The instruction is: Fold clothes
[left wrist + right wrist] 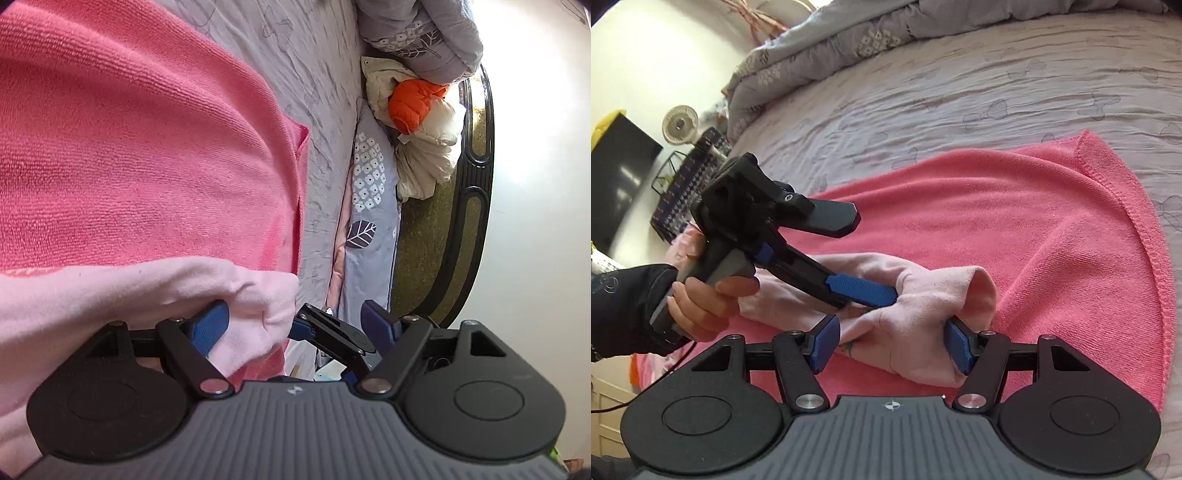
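Note:
A small pale pink garment [916,317] lies bunched on a coral pink towel [1034,240] spread over the bed. My right gripper [892,345] is open, its blue pads on either side of the garment's folded end. My left gripper [291,328] is open too, and the garment [184,288] drapes over its left finger [208,328]. In the right wrist view a hand [701,302] holds the left gripper, whose blue finger [862,290] pokes into the cloth's fold. The right gripper's black tip [332,336] shows between the left gripper's fingers. The towel [129,147] fills the upper left.
A grey-lilac sheet [960,92] covers the bed. A rolled quilt [417,33], a flowered pillow [369,206] and cream and orange clothing [417,99] lie by the dark headboard [476,166]. A fan [679,123], a wire basket [687,184] and a dark screen [617,181] stand beyond the bed.

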`<state>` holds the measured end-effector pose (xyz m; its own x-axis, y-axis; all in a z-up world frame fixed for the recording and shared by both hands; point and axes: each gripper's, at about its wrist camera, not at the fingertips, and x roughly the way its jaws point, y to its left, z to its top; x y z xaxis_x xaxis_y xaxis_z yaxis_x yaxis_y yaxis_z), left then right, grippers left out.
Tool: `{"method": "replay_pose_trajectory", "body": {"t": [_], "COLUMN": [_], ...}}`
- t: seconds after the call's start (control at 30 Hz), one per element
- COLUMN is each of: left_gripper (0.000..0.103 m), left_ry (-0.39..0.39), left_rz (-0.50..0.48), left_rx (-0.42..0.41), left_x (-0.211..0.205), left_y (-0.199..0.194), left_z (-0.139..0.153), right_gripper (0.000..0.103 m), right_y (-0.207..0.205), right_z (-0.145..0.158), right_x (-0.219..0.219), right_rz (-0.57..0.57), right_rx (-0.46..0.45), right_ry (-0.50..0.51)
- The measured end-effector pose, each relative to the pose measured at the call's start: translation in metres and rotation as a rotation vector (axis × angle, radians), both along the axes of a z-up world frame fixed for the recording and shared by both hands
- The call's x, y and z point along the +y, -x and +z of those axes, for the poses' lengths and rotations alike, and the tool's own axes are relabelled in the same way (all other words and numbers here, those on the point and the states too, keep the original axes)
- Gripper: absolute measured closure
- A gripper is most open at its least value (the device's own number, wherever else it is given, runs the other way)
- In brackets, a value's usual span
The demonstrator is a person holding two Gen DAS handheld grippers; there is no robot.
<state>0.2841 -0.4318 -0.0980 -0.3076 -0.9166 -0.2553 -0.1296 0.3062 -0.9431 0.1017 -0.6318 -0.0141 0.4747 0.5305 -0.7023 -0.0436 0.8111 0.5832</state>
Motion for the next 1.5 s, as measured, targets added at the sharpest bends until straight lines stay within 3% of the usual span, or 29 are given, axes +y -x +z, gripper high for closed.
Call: {"method": "replay_pose_trajectory", "body": {"t": [0.13,0.3,0.47,0.6,0.77,0.8,0.97,1.1,1.27,1.33,1.43,1.5], "left_gripper": [0.024,0.024,0.024,0.024,0.023,0.022,0.022,0.022,0.022,0.022,0.022,0.022], "left_ry": [-0.029,-0.071,-0.084,-0.106,-0.133,-0.133,-0.114,-0.112,-0.133,-0.148,-0.17,-0.184], "left_rz": [-0.021,-0.052,-0.086,-0.141,-0.197,-0.194,-0.179,-0.181,-0.185,-0.186,-0.188,-0.189], "left_rx": [-0.027,-0.074,-0.098,-0.135,-0.193,-0.193,-0.157,-0.158,-0.204,-0.234,-0.279,-0.308], "left_x": [0.002,0.002,-0.003,-0.009,-0.017,-0.016,-0.011,-0.01,0.003,0.013,0.027,0.036], "left_y": [-0.011,-0.019,-0.018,-0.016,-0.01,-0.009,-0.013,-0.014,-0.012,-0.012,-0.011,-0.01], "left_z": [0.006,0.014,0.014,0.018,0.025,0.025,0.021,0.023,0.036,0.044,0.057,0.065], "right_gripper": [0.041,0.039,0.039,0.039,0.039,0.041,0.078,0.084,0.094,0.096,0.096,0.096], "right_y": [-0.009,-0.01,0.003,0.017,0.004,-0.001,-0.011,0.002,0.001,0.0,0.006,0.011], "right_z": [-0.013,-0.037,-0.035,-0.025,-0.021,-0.023,-0.014,0.004,0.016,0.027,0.058,0.053], "right_x": [-0.003,-0.021,-0.015,-0.022,-0.023,-0.019,0.017,0.031,0.046,0.047,0.032,0.023], "right_rz": [0.021,-0.08,0.087,0.139,0.049,0.035,0.079,0.148,0.124,0.086,0.026,0.009], "right_rx": [-0.019,-0.025,0.074,0.12,0.077,0.082,0.122,0.152,0.178,0.163,0.044,0.07], "right_ry": [-0.054,-0.244,-0.325,-0.29,-0.238,-0.23,-0.054,0.05,0.193,0.239,0.213,0.337]}}
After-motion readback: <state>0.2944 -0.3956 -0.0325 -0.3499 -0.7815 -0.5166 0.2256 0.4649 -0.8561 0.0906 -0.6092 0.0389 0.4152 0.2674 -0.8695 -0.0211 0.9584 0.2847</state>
